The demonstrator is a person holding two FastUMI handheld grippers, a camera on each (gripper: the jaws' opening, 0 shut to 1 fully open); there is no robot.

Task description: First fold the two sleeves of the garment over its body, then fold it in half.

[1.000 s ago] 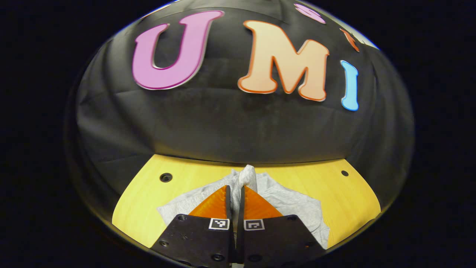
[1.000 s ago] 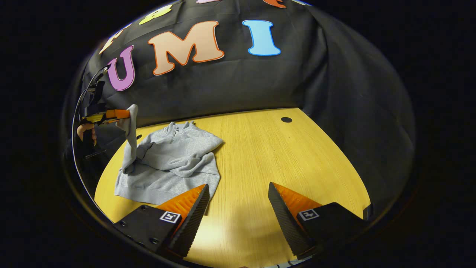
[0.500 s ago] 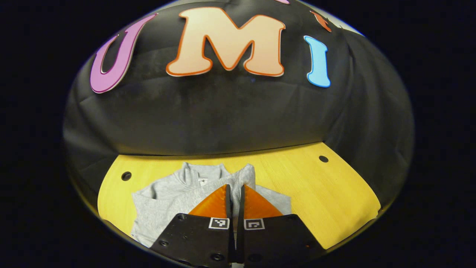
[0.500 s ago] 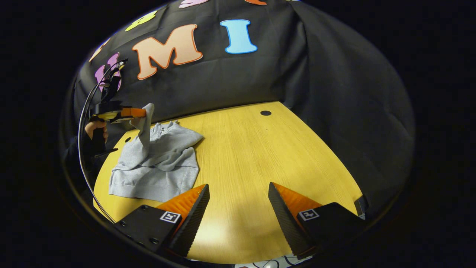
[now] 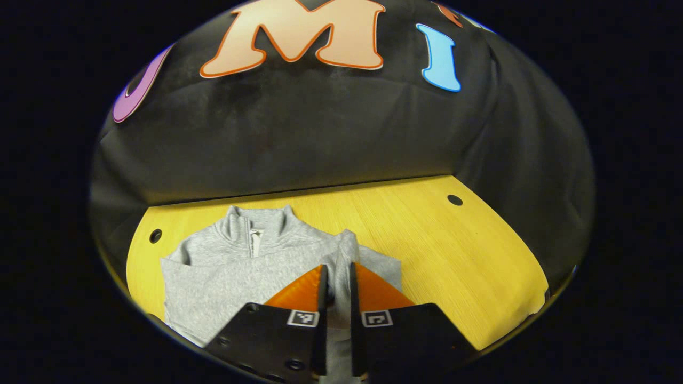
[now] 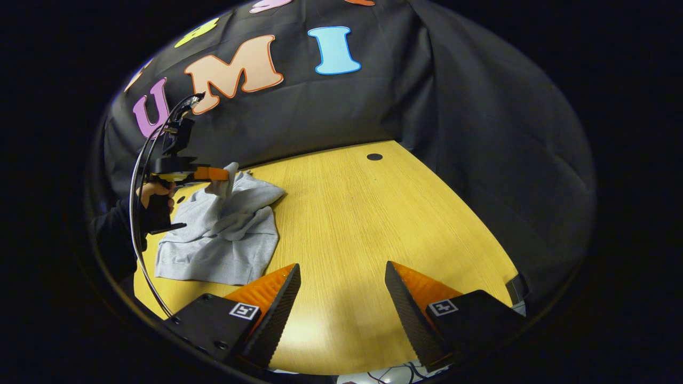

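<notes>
lowered since a second ago, your left gripper [image 5: 336, 277] pinches the soft grey zip-neck sweatshirt's [image 5: 229, 266] sleeve cuff [image 5: 347, 245] over its body at 9 o'clock on the yellow wooden counter [image 6: 363, 224]; limp fabric, grip cuffs. right gripper [image 6: 341, 290] fingers spread, empty.

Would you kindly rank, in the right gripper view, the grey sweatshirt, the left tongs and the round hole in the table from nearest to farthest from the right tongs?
1. Grey sweatshirt: left of the right tongs, hem almost by their left finger.
2. Left tongs: farther left, raised, pinching a sleeve.
3. Round hole: ahead, near the table's far edge.
</notes>
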